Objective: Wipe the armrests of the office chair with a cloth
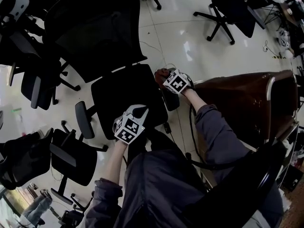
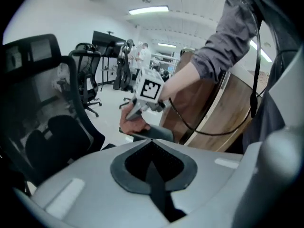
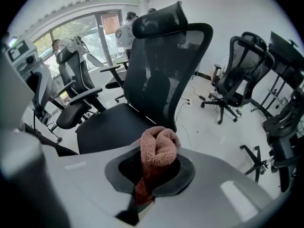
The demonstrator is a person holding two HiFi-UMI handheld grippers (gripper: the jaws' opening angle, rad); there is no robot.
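The right claw (image 1: 166,79) is shut on a pink terry cloth (image 3: 159,148) that bulges past its tips, just above the chair's armrest (image 2: 156,133). The left claw (image 2: 153,169) is shut and empty. The cloth looks soft and light, so gripping its folded middle seems best.

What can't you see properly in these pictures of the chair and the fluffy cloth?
- Head view: the right gripper and the cloth cover part of the armrest.
- Right gripper view: that armrest is hidden below the gripper's own grey body.
- Head view: whatever is below the seat is hidden by it.
- Left gripper view: the people far back are too small to make out.
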